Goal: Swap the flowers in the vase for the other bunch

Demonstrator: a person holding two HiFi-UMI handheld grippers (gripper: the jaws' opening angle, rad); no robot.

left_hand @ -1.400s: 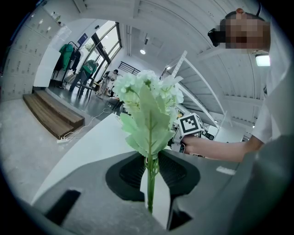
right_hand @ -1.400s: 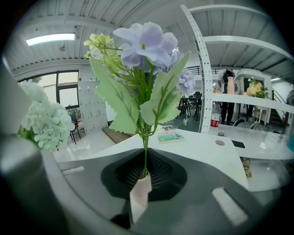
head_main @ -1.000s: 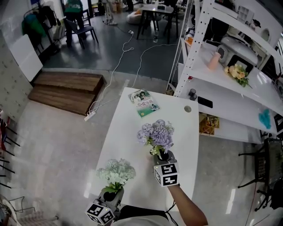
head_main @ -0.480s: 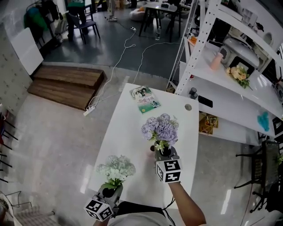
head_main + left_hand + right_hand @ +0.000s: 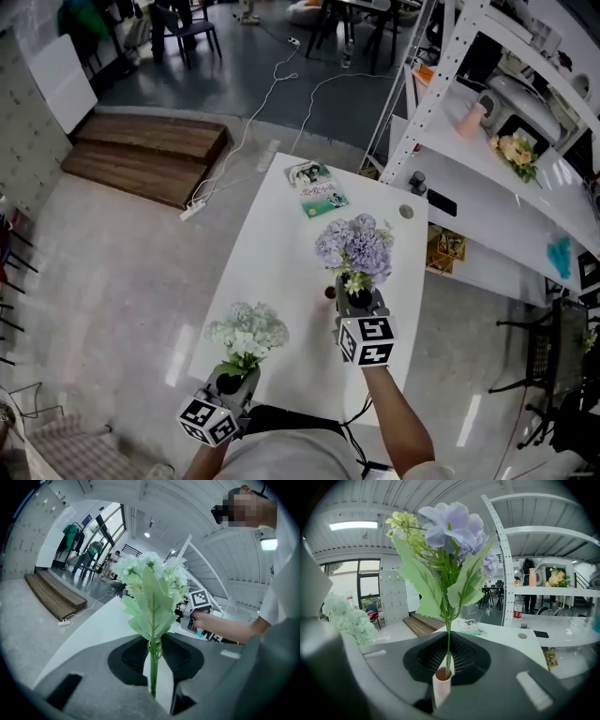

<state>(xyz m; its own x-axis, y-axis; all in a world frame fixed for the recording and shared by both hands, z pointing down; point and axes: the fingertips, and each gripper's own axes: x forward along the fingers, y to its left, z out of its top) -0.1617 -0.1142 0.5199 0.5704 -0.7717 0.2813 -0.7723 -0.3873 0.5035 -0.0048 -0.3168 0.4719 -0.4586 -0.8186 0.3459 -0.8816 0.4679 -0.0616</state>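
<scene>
My right gripper is shut on the thin green stem of the purple bunch, which stands upright over the white table. In the right gripper view the purple bunch rises from the jaws of that gripper. Its stem's lower end is at the mouth of a small white vase with a brown inside. That vase shows as a small dot left of the gripper. My left gripper is shut on the stem of the white bunch, held upright near the table's front left. The white bunch also fills the left gripper view above that gripper.
A green booklet lies at the table's far end, with a small round disc near the far right corner. A white shelf rack with yellow flowers stands to the right. Wooden steps and cables lie on the floor to the left.
My right gripper has lifted the purple bunch a little, and the small vase now shows beside it. The left gripper with the white bunch has stayed put.
</scene>
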